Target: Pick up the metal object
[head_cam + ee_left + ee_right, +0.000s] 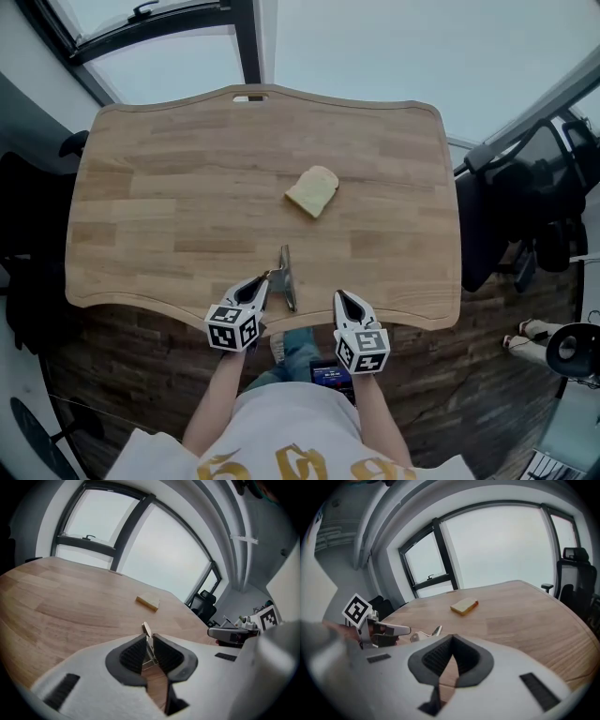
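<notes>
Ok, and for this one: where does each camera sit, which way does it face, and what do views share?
Head view: on the person's head, looking steeply down at the table; shows forearms, shirt, left gripper and right gripper.
Left gripper view: on the left gripper, facing windows across the table; its jaws grip the metal object; right gripper at right.
Right gripper view: on the right gripper, facing windows too; jaws shut, empty; left gripper at left.
Shared: all show the bread slice.
</notes>
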`<action>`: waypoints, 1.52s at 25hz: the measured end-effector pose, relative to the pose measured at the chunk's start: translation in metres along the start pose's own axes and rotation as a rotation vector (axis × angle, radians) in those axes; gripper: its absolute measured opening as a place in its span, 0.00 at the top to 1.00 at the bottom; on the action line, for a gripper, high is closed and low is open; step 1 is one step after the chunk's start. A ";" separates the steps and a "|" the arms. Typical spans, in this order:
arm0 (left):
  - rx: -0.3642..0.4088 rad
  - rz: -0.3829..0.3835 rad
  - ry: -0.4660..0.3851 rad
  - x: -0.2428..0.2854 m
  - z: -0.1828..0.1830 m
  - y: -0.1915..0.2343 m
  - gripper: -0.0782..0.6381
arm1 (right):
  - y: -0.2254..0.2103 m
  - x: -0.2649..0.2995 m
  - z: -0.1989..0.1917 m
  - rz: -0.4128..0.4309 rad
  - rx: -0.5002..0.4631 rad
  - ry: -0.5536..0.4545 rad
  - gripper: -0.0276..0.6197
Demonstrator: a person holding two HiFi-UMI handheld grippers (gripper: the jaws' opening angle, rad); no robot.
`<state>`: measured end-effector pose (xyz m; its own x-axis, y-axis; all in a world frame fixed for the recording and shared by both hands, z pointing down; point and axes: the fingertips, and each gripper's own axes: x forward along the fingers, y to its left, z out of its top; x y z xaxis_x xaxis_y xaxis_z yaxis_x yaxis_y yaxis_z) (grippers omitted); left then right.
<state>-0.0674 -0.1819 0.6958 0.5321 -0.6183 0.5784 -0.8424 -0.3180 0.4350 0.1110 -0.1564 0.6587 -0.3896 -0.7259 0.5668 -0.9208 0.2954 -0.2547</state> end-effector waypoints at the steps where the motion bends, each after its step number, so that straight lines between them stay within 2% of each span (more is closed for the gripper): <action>1: -0.007 -0.004 0.006 0.002 -0.001 0.000 0.80 | 0.000 0.002 0.000 0.001 -0.007 0.006 0.94; 6: -0.066 -0.038 0.064 0.016 -0.013 -0.004 0.69 | -0.001 0.012 0.000 0.015 -0.033 0.031 0.94; 11: -0.115 -0.043 0.087 0.026 -0.018 -0.002 0.68 | -0.003 0.018 0.000 0.026 -0.032 0.044 0.94; 20: -0.128 -0.053 0.117 0.036 -0.022 -0.001 0.68 | -0.006 0.025 -0.004 0.026 -0.027 0.067 0.94; 24: -0.143 -0.043 0.115 0.038 -0.025 0.002 0.73 | -0.006 0.027 -0.008 0.023 -0.025 0.079 0.94; 27: -0.201 -0.050 0.094 0.039 -0.023 0.002 0.75 | -0.006 0.028 -0.008 0.020 -0.025 0.083 0.94; 30: -0.273 -0.064 0.061 0.039 -0.022 0.003 0.81 | -0.006 0.029 -0.007 0.019 -0.027 0.083 0.94; 35: -0.359 -0.092 0.034 0.043 -0.019 0.005 0.83 | -0.006 0.029 -0.008 0.016 -0.029 0.086 0.94; 38: -0.385 -0.115 0.038 0.043 -0.018 0.006 0.83 | -0.004 0.030 -0.008 0.019 -0.032 0.090 0.94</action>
<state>-0.0477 -0.1969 0.7358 0.6299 -0.5651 0.5328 -0.6874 -0.0864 0.7211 0.1027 -0.1745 0.6830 -0.4056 -0.6618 0.6305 -0.9128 0.3289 -0.2420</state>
